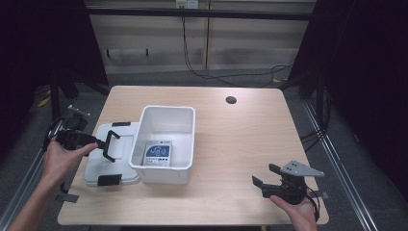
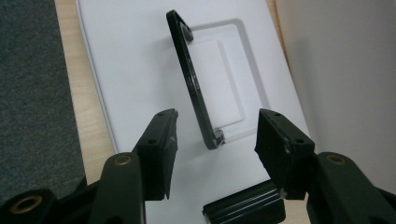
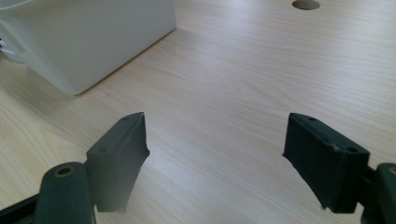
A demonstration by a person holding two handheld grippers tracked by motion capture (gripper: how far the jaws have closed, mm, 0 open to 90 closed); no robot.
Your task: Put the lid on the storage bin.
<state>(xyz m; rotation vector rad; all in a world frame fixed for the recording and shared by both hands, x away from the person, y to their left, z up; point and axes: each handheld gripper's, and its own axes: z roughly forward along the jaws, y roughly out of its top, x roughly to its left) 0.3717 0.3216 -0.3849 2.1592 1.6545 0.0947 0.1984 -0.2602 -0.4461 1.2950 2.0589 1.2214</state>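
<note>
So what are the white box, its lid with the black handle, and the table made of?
The white box looks like smooth moulded plastic: thin even walls, rounded corners, faint sheen. The lid seems the same matte white plastic, with a moulded recess. Its black handle looks like hard glossy plastic, though painted metal is possible. The table shows pale wood grain, probably a laminate or veneer top.

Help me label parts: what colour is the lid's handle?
Black, on the white lid; the handle shows best in the left gripper view.

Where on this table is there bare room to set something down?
Bare wood lies between the white bin, the cable hole and the right gripper. The left side is crowded: the lid lies against the bin, under the left gripper.
</note>
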